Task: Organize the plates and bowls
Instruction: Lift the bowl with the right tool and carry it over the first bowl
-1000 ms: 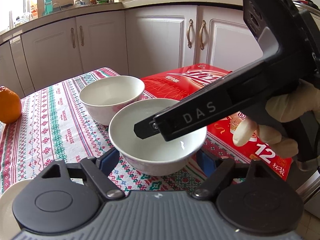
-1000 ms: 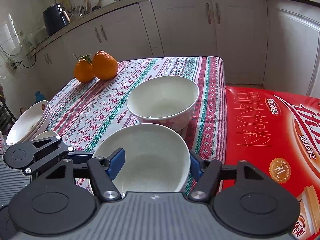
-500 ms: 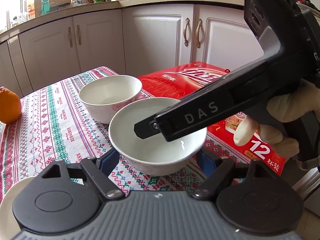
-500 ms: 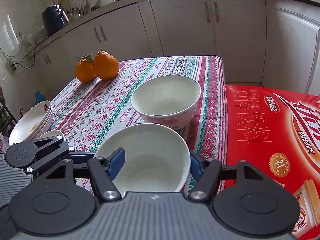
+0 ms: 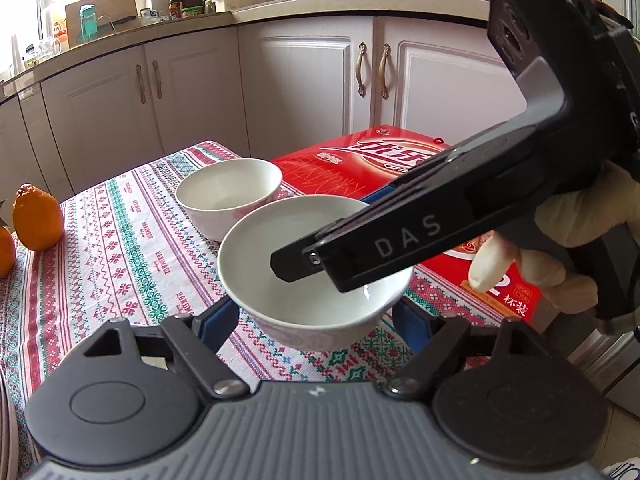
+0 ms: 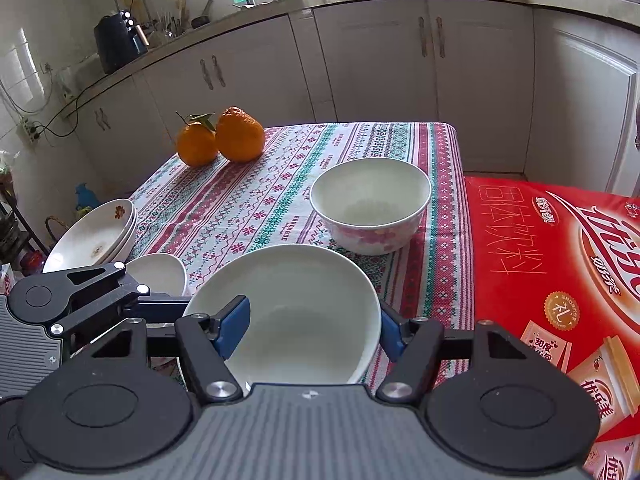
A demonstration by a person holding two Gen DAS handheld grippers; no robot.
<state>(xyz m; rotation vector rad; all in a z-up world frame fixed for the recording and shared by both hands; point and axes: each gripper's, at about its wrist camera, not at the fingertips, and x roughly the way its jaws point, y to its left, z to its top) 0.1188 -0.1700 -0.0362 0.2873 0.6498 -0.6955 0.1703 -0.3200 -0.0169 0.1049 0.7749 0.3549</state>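
A plain white bowl (image 5: 280, 256) hangs just above the patterned tablecloth (image 5: 120, 248), held from two sides. My left gripper (image 5: 314, 316) is shut on it, a blue pad against each side of its lower wall. From the right, my right gripper (image 5: 304, 260) reaches over the rim into the bowl. In the right wrist view the same bowl (image 6: 304, 312) sits tilted between the right gripper's (image 6: 312, 326) blue pads, shut on it, with the left gripper (image 6: 160, 304) coming in from the left. A second white bowl (image 6: 370, 204) with pink flowers stands on the cloth beyond.
A stack of shallow plates (image 6: 96, 236) and a small white bowl (image 6: 160, 272) lie at the table's left edge. Two oranges (image 6: 220, 140) sit at the far side. A big red carton (image 6: 560, 260) lies beside the table on the right. White kitchen cabinets (image 6: 380, 60) stand behind.
Both grippers have risen together with the white bowl between them and shifted a little across the table. The flowered bowl has stayed where it was.
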